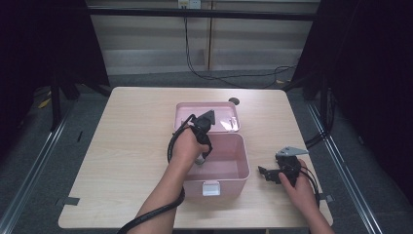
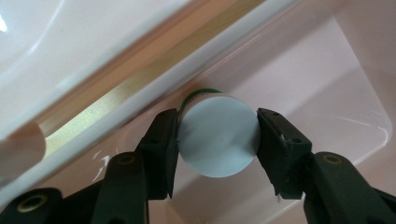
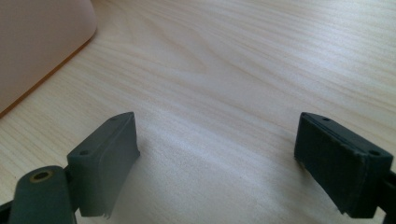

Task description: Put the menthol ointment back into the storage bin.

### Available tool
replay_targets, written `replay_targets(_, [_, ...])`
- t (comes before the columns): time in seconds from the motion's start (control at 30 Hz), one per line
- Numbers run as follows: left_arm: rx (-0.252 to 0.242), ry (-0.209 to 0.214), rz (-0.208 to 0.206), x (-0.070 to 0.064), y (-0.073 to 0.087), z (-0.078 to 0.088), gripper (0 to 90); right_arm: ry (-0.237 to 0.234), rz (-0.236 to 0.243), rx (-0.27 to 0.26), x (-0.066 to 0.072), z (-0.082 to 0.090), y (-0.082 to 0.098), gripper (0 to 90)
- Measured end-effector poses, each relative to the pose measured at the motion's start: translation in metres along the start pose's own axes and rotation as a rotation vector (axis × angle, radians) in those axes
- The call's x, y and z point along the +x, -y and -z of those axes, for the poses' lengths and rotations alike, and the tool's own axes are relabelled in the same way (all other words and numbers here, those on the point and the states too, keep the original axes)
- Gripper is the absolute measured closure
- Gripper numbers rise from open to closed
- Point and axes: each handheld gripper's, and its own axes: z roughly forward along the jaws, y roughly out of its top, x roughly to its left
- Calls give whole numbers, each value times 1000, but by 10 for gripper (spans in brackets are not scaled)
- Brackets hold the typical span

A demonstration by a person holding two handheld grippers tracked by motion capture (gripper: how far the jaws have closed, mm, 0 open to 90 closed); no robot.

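Observation:
A pink plastic box [image 1: 242, 171] stands open in the middle of the table, its lid [image 1: 184, 110] folded back behind it. My left gripper [image 1: 200, 159] points down into the box near its left wall. In the left gripper view my left gripper [image 2: 218, 140] is shut on a small white bottle [image 2: 218, 139] with a green band, seen end-on, held inside the pink box [image 2: 327, 79]. My right gripper [image 1: 263, 173] rests on the table to the right of the box. In the right gripper view my right gripper [image 3: 217, 163] stands open over bare wood.
The wooden table [image 1: 131, 141] has free room left and right of the box. A white latch [image 1: 210, 187] sits on the box's front wall. A small dark disc [image 1: 234, 101] lies behind the lid. The box corner [image 3: 42, 42] is close to my right gripper.

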Motion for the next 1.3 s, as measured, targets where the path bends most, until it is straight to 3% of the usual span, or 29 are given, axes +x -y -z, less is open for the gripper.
replay_targets(0.97, [0,3,4,-1,1,-14,501,0,0,0,0,0,0,131])
replay_targets(1.23, [7,1,-19,-1,1,-15,500,0,0,0,0,0,0,131])
replay_targets(1.27, [3,4,9,-3,2,-16,501,0,0,0,0,0,0,131])
replay_targets(1.3, [4,2,-1,-2,1,-16,500,0,0,0,0,0,0,132])
